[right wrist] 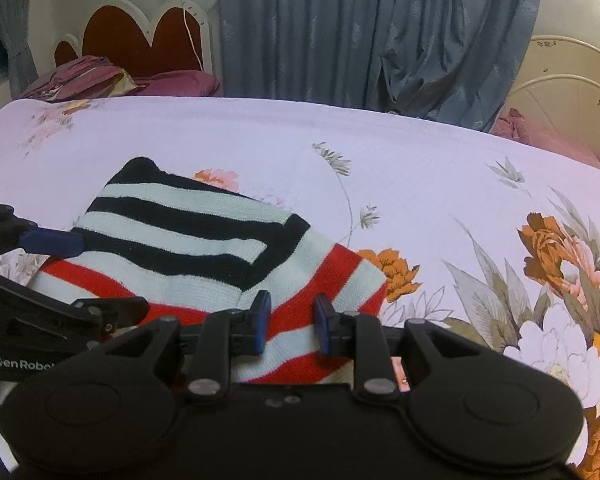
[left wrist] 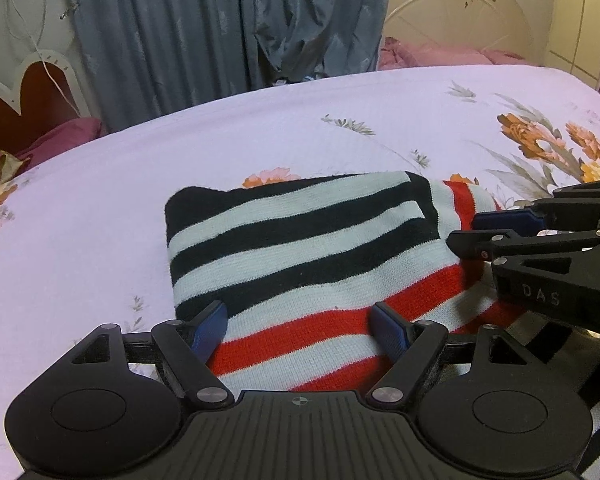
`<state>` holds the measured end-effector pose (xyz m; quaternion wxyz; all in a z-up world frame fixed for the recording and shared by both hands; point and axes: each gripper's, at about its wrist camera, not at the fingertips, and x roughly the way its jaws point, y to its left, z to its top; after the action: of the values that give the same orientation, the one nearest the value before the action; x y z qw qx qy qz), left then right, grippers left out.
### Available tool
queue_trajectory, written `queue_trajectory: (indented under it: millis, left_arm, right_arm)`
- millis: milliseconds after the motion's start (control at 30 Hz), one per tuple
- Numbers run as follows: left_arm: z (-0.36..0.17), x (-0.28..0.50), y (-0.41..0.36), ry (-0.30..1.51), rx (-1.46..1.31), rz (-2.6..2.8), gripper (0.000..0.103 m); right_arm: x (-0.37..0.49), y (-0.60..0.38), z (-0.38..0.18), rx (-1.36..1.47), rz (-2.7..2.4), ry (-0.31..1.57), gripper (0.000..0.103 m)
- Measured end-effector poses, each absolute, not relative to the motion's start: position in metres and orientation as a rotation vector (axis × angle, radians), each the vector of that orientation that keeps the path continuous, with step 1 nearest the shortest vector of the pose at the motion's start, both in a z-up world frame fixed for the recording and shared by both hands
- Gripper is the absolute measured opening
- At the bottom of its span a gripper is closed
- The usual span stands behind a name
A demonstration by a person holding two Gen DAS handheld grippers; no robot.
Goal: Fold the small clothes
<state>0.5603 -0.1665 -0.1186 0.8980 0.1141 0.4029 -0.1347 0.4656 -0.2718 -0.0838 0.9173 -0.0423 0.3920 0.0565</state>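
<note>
A small knitted striped garment [left wrist: 300, 248] lies on the bed; a black-and-white striped part is folded over a red-and-white striped part. It also shows in the right wrist view [right wrist: 188, 248]. My left gripper [left wrist: 300, 328] is open just above the red stripes at the garment's near edge. My right gripper [right wrist: 290, 322] is open with a narrower gap, over the garment's near right corner. The right gripper also shows at the right in the left wrist view [left wrist: 540, 232]; the left gripper shows at the left in the right wrist view [right wrist: 52, 242].
The bed sheet [left wrist: 340, 120] is pale lilac with orange flower prints [right wrist: 556, 248]. Grey-blue curtains [left wrist: 220, 28] hang behind the bed. A cream headboard [left wrist: 460, 12] with pink bedding is at the back right, and a red heart-shaped headboard [right wrist: 140, 40] at the back left.
</note>
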Motion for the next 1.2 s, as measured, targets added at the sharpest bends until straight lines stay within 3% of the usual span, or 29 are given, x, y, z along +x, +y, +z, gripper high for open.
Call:
queue_trajectory:
  millis: [133,200,333,467,667,767,800,933,1033,1200]
  left_arm:
    - [-0.101,0.538,-0.159,0.793,0.227,-0.246,0.082]
    - [-0.098,0.523,-0.148,0.784,0.201,-0.241,0.089]
    - [-0.103,0.495,-0.122,0.813,0.118,-0.228,0.089]
    - [-0.119,0.484,-0.111,0.846,0.08,-0.227,0.089]
    - [-0.108,0.481,-0.123,0.841,0.13,-0.196,0.089]
    - [-0.105,0.473,-0.118,0.846,0.111,-0.207,0.089]
    - [-0.106,0.471,-0.116,0.85,0.103,-0.204,0.089]
    - [-0.11,0.47,-0.108,0.872,0.033,-0.184,0.09]
    - [-0.113,0.474,-0.106,0.897,-0.022,-0.186,0.091]
    - [-0.121,0.48,-0.1,0.933,-0.096,-0.219,0.091]
  right_arm:
    - [0.448,-0.275,-0.065,-0.074,0.114,0.766,0.029]
    - [0.432,-0.282,-0.06,-0.056,0.116,0.753,0.042]
    - [0.393,-0.3,-0.057,0.015,0.136,0.744,0.042]
    - [0.382,-0.305,-0.076,0.043,0.138,0.817,0.028]
    - [0.38,-0.31,-0.074,0.104,0.152,0.811,0.02]
    - [0.368,-0.323,-0.068,0.165,0.142,0.779,0.044]
    - [0.367,-0.33,-0.07,0.208,0.164,0.793,0.047]
    - [0.367,-0.345,-0.082,0.31,0.222,0.833,0.048]
    - [0.372,-0.353,-0.087,0.4,0.26,0.844,0.06]
    - [0.384,-0.363,-0.108,0.509,0.316,0.902,0.059]
